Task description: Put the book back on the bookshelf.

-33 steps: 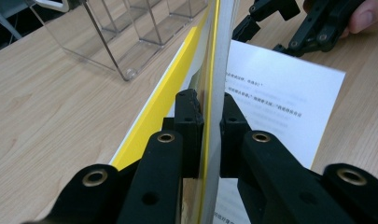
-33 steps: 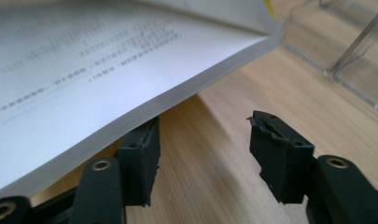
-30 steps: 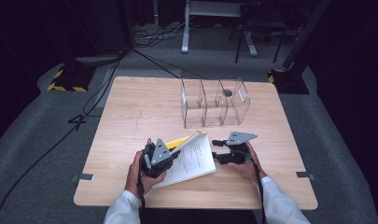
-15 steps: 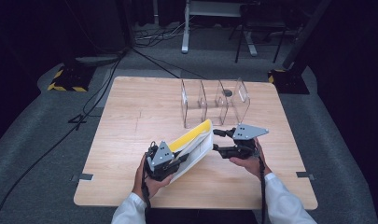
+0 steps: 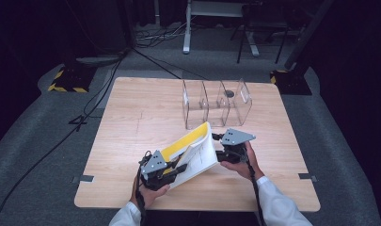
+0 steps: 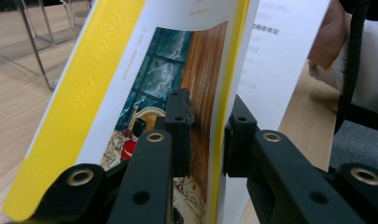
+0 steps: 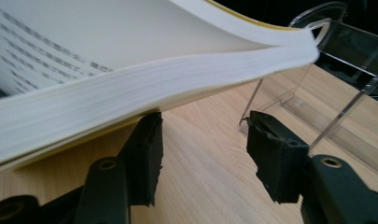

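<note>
A book with a yellow cover (image 5: 190, 149) stands tilted on the table's near middle, its far end raised and its white pages facing right. My left gripper (image 5: 178, 167) is shut on its lower near edge; in the left gripper view the jaws (image 6: 207, 135) clamp the illustrated cover and pages of the book (image 6: 144, 70). My right gripper (image 5: 219, 149) sits at the book's right side, open. In the right gripper view its jaws (image 7: 203, 140) stand wide apart over bare wood, and the page block of the book (image 7: 130, 79) hangs just above the left jaw.
A clear acrylic holder (image 5: 216, 103) with three compartments stands just behind the book, and is close in the right gripper view (image 7: 326, 70). The wooden table (image 5: 131, 117) has bare room at its left and far side. Dark floor and cables lie beyond.
The book has risen from lying nearly flat to a steep tilt, lifted by my left gripper. My right gripper has shifted slightly right and farther along the book's edge.
</note>
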The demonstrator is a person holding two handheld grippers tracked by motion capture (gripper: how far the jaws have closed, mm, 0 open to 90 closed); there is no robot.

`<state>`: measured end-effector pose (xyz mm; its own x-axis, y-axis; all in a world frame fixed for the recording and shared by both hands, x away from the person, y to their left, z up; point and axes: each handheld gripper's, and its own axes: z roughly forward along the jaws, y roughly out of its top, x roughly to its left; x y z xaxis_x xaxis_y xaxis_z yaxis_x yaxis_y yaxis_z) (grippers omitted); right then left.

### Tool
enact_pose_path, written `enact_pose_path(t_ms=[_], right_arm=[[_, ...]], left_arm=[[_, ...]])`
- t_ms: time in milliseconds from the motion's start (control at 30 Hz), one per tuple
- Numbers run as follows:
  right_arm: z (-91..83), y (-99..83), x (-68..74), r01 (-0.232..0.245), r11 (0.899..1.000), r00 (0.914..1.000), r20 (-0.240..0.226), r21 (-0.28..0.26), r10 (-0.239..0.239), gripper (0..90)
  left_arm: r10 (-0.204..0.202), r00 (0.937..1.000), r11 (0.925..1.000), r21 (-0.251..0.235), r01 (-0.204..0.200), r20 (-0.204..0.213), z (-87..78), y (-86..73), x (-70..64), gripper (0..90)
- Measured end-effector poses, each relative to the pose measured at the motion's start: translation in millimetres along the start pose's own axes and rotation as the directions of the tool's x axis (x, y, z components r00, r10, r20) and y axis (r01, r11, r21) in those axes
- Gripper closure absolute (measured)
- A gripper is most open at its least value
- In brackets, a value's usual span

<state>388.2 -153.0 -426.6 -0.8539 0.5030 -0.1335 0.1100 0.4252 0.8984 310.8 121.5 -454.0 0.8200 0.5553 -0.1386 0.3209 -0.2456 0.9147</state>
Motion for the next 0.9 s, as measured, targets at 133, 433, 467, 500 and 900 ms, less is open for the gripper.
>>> enact_pose_path(t_ms=[133,433,467,500,900], right_arm=[[-14.1,2.0,-5.4,-0.021,0.998,0.9995,0.021,-0.052,0.023,53.0],[-38.4,4.1,-21.8,-0.066,0.994,0.9965,0.046,-0.090,0.070,60.9],[-40.2,4.5,-22.4,-0.067,0.994,0.9962,0.050,-0.087,0.072,61.3],[-41.9,5.0,-23.1,-0.062,0.995,0.9963,0.055,-0.083,0.066,61.4],[-37.0,14.8,-6.5,-0.026,0.994,0.9994,-0.024,-0.104,0.024,51.7]], left_arm=[[0.010,0.9993,0.9992,-0.040,-0.008,0.036,12.3,7.0,-0.9,75.3],[0.080,0.9949,0.9951,-0.064,-0.075,0.063,46.7,24.7,-16.6,74.1],[0.080,0.9949,0.9951,-0.064,-0.075,0.063,46.7,24.7,-16.6,74.0],[0.089,0.9945,0.9944,-0.062,-0.085,0.056,48.5,25.7,-17.9,73.9],[0.139,0.9903,0.9898,-0.033,-0.139,-0.012,17.3,19.5,-19.6,71.9]])
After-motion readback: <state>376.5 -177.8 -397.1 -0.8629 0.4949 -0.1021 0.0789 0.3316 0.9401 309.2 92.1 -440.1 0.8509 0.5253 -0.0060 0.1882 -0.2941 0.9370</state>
